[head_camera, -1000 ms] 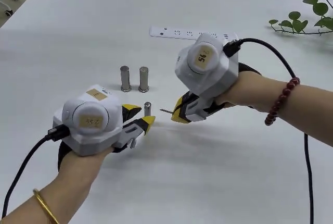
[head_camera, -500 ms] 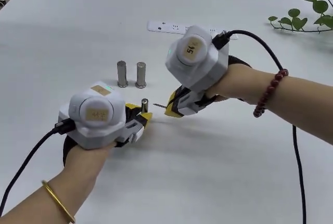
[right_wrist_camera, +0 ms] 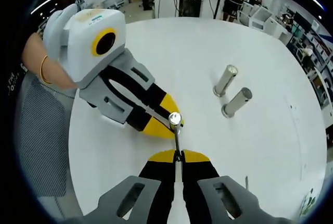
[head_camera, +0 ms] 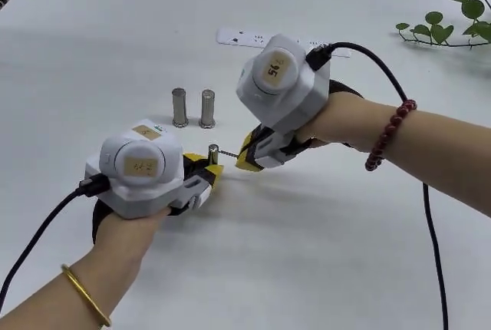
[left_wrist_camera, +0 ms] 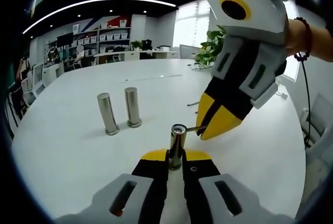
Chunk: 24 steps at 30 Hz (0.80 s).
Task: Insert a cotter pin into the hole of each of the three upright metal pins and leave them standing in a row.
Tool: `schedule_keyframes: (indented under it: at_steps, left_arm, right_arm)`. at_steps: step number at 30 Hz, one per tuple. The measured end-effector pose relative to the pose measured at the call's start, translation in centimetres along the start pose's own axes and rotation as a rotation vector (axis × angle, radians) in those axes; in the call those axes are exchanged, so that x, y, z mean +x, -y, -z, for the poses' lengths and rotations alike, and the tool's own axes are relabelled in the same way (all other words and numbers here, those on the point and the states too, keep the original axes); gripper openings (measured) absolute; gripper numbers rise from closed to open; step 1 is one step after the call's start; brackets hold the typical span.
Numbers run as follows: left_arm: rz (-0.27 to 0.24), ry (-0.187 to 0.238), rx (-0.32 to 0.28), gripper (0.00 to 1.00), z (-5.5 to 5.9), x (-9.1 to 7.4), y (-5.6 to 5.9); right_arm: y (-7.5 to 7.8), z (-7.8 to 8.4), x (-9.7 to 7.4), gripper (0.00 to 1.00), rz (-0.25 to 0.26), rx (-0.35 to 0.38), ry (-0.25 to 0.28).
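While the left gripper [head_camera: 205, 173] is holding its jaws clamped tight round the lower part of an upright metal pin [head_camera: 214, 153], the right gripper [head_camera: 245, 160] is sitting just to the right of that pin, its jaws pinched together on a thin cotter pin [head_camera: 227, 154]. The cotter pin is pointing sideways at the metal pin, and its free end is meeting the pin near the top. I cannot tell whether it is actually going into the hole.

From the left gripper view, the metal pin [left_wrist_camera: 177, 143] is standing straight up between the yellow tips, with the cotter pin [left_wrist_camera: 193, 128] reaching it from the right.

Behind the metal pin and a little to its left, two other pins [head_camera: 179, 107] are standing upright side by side on the white table [head_camera: 307, 253], close together but not touching. Well beyond the metal pin, a white power strip [head_camera: 261, 38] is lying flat, and far off to its right a leafy plant [head_camera: 453, 27] is trailing onto the table.
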<state>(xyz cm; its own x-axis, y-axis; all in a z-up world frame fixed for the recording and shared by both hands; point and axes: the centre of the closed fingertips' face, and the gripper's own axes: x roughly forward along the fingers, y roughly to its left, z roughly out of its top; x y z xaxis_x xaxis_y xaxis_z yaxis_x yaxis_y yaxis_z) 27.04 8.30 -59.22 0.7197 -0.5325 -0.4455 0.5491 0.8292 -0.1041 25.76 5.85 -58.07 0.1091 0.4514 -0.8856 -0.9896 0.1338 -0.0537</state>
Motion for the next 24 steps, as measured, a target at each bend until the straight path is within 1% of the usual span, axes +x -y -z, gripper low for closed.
schedule_keyframes:
  at_steps: [4,7,13,16,19,24]
  left_arm:
    - [-0.001,-0.001,0.029,0.06,0.1,0.1,0.0]
    - [-0.002,-0.001,0.039,0.06,0.1,0.0,0.1]
    - [-0.004,-0.001,0.045,0.06,0.1,0.0,0.1]
    - [-0.003,-0.002,0.066,0.06,0.0,0.1,0.1]
    - [-0.004,-0.001,0.065,0.06,0.1,0.1,0.0]
    - [-0.005,-0.001,0.065,0.06,0.1,0.1,0.0]
  right_arm:
    - [0.1,-0.2,0.0,0.0,0.001,-0.005,0.001]
    - [0.0,-0.4,0.1,0.0,0.002,-0.016,-0.001]
    - [0.1,-0.7,0.0,0.0,0.017,-0.066,-0.017]
    - [-0.2,-0.9,-0.2,0.0,0.016,-0.082,-0.012]
    - [-0.3,-1.3,-0.5,0.0,0.018,-0.093,0.003]
    - [-0.3,-1.5,-0.3,0.0,0.019,-0.113,0.002]
